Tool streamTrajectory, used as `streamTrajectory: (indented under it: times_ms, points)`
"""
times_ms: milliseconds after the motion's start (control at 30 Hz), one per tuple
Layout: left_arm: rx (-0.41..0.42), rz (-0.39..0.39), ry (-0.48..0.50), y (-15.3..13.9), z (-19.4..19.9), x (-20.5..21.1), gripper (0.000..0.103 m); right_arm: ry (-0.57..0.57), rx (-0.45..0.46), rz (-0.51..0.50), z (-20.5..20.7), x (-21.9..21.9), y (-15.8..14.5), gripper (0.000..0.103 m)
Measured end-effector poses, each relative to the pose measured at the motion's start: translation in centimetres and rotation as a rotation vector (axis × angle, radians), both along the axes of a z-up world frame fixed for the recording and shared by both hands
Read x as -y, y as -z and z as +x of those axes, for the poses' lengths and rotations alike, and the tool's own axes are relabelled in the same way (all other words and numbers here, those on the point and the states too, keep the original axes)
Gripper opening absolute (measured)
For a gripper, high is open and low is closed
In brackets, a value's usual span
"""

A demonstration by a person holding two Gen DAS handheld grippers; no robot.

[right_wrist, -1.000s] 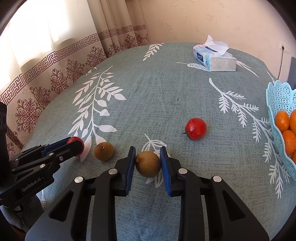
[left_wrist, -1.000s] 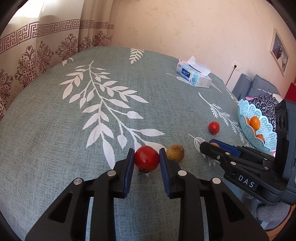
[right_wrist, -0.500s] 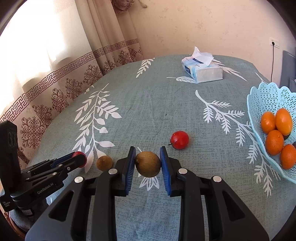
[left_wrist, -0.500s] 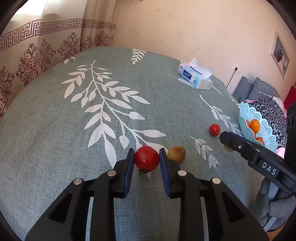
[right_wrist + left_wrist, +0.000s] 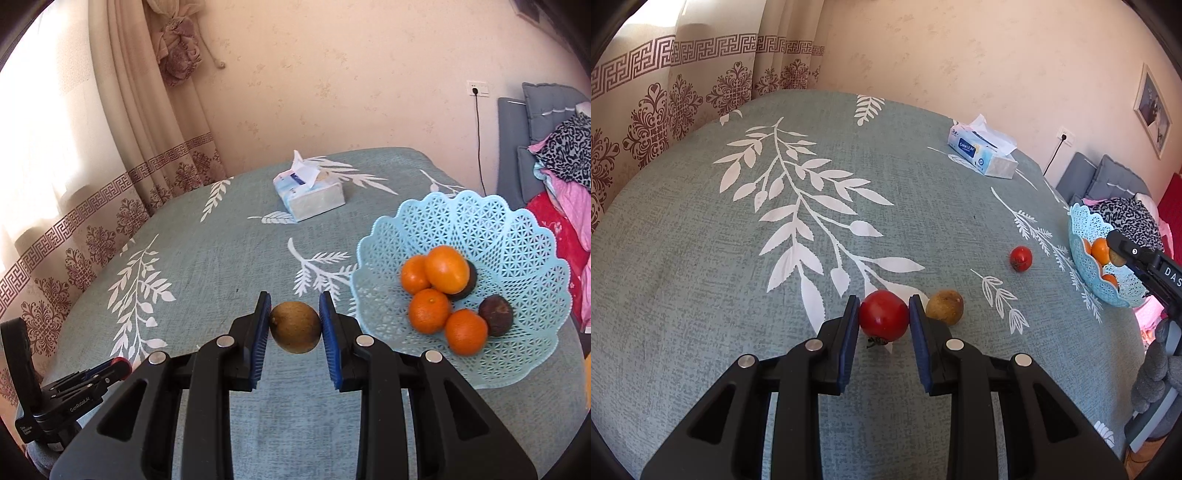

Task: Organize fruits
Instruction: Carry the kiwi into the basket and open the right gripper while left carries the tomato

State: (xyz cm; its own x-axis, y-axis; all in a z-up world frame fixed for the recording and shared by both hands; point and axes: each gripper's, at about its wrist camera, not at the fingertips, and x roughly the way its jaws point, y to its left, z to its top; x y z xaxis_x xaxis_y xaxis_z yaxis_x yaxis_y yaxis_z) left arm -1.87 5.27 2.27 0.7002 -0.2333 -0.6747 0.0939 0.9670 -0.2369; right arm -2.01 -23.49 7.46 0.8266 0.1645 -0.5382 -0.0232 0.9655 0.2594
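Observation:
My left gripper (image 5: pixel 883 317) is shut on a red tomato (image 5: pixel 883 315) that sits low on the grey-green tablecloth (image 5: pixel 738 258). A brown fruit (image 5: pixel 945 307) lies just right of it, and a smaller red tomato (image 5: pixel 1021 258) lies farther right. My right gripper (image 5: pixel 294 325) is shut on a brown fruit (image 5: pixel 294 327) and holds it in the air, left of the light blue lace basket (image 5: pixel 480 221). The basket holds several oranges (image 5: pixel 446 269) and dark fruits (image 5: pixel 496 314). The right gripper also shows in the left wrist view (image 5: pixel 1119 254), by the basket (image 5: pixel 1082 273).
A tissue box (image 5: pixel 308 194) stands at the far side of the table, also in the left wrist view (image 5: pixel 984 155). Curtains (image 5: pixel 665 103) hang to the left. A sofa with piled clothes (image 5: pixel 565 155) is beyond the table's right edge.
My right gripper has lifted the brown fruit off the table and carried it right, up to the basket. My left gripper has stayed shut on the tomato, almost still.

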Motion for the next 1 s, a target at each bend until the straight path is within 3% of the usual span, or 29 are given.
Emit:
streamTrajectory:
  times_ms: [367, 433, 500, 533, 833, 1000]
  points:
    - [0.000, -0.001, -0.003, -0.1, 0.0, -0.1, 0.028, 0.253, -0.007, 0.039, -1.7, 7.4, 0.2, 0.028]
    - [0.000, -0.002, -0.006, -0.1, 0.0, -0.2, 0.027, 0.302, -0.011, 0.053, -1.9, 8.4, 0.4, 0.034]
    - [0.002, -0.002, -0.008, -0.1, 0.0, -0.3, 0.027, 0.344, -0.007, 0.072, -2.1, 9.3, 0.7, 0.060]
    - [0.003, -0.002, -0.009, -0.1, -0.1, -0.3, 0.028, 0.371, 0.001, 0.076, -2.2, 9.7, 0.8, 0.064]
    - [0.027, 0.030, -0.020, -0.5, -0.4, 0.2, 0.028, 0.520, 0.100, -0.050, -3.9, 10.4, 0.4, 0.065]
    - [0.045, 0.033, -0.019, -1.2, -0.8, 0.5, 0.028, 0.618, 0.161, -0.140, -4.8, 10.6, 0.7, 0.071]
